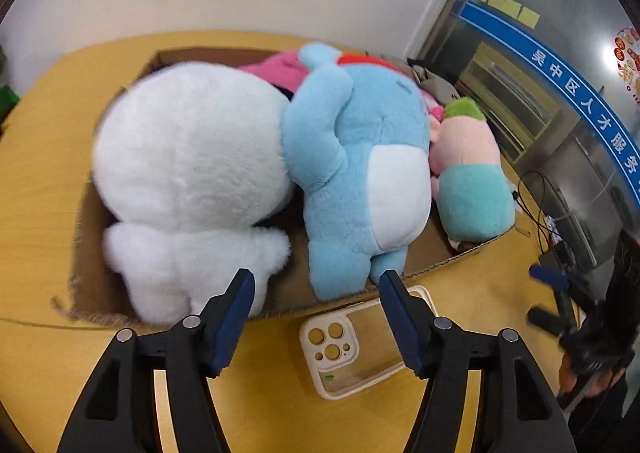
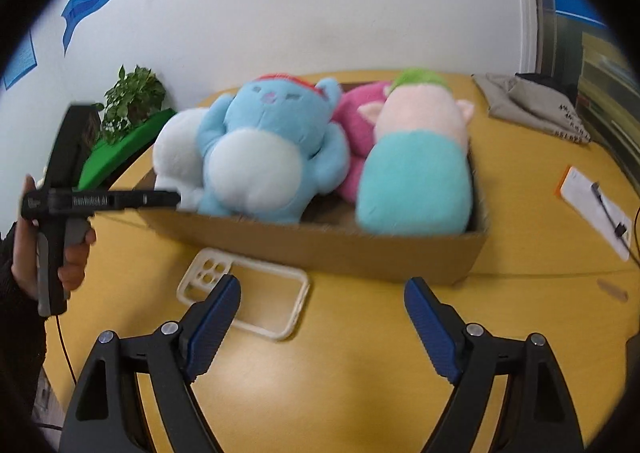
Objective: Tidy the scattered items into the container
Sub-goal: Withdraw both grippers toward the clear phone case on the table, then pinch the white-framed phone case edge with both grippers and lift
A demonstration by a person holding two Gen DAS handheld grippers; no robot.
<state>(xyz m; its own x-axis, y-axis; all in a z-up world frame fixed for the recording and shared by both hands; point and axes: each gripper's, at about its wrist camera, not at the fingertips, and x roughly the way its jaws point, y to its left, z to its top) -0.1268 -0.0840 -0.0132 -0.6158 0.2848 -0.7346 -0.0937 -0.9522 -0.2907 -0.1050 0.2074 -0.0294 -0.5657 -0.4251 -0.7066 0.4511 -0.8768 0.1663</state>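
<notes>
A: Where's the stuff that needs tidying?

B: Most toys are in the box (image 2: 320,249) already, mid frame. White toy (image 1: 192,157), blue toy (image 2: 272,149), pink toy (image 2: 356,133), and a teal one (image 2: 416,177) w/ green hair. The phone case (image 2: 244,293) sits on the table (image 2: 520,293), just in front of the box, lower left in the right view.

A: And the tongs?

B: Left gripper (image 1: 316,317) has its jaws wide apart, nothing between the pads. The case lies on the table below the gap. Right gripper (image 2: 320,325) is wide apart too, empty. One pad is over the case's edge.

A: What could go wrong?

B: The case looks thin and flat, so the pads may slip off it. The box looks v. full. A push could tip a toy out, esp. the white one hanging over the front edge. Both grippers are near the case, so they might bump.

A: Any words to read?

B: A blue strip, upper right in the left view, says 吴中区人才服务. The left gripper's side, in the right view, has white letters, too blurry to be sure. A red sign on the wall is too small to read.
</notes>
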